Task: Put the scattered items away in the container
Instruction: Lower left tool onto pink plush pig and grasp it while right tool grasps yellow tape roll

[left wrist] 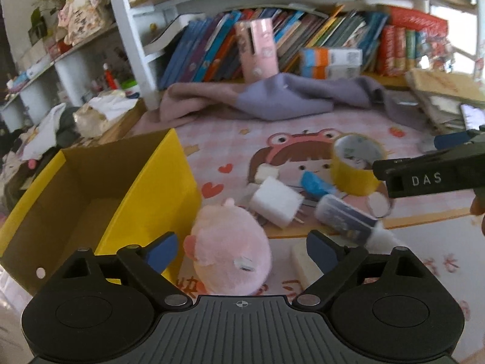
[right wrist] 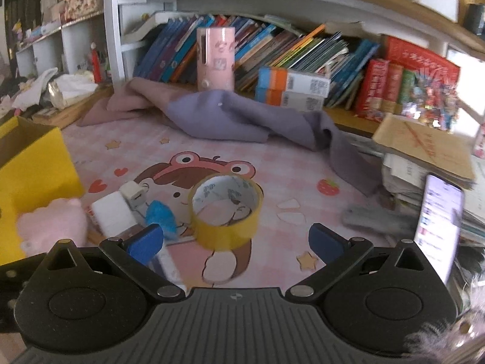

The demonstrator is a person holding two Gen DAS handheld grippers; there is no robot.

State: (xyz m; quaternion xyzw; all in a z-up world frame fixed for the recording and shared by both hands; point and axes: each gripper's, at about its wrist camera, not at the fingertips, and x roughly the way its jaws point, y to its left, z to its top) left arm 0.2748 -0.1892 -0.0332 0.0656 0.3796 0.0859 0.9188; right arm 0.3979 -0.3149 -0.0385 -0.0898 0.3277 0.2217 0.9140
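Note:
A yellow cardboard box (left wrist: 91,197) stands open at the left of the pink cartoon mat (left wrist: 230,139). Right beside its wall lies a pink plush toy (left wrist: 230,248); my left gripper (left wrist: 242,250) is open around it, with both blue pads clear of the plush. A yellow tape roll (right wrist: 225,212) lies flat on the mat, and my right gripper (right wrist: 236,239) is open just short of it. One of the right gripper's fingers (left wrist: 424,179) shows beside the tape roll (left wrist: 356,163). Between the plush and the tape lie a white charger block (left wrist: 277,201), a blue item (left wrist: 315,183) and a white tube (left wrist: 345,215).
A purple-grey cloth (right wrist: 242,115) is bunched at the back before a shelf of books (right wrist: 303,51) and a pink cylinder (right wrist: 215,57). A lit phone (right wrist: 439,224), a grey remote (right wrist: 372,218) and stacked papers (right wrist: 424,148) lie at the right. A white bar (left wrist: 303,264) lies near my left gripper.

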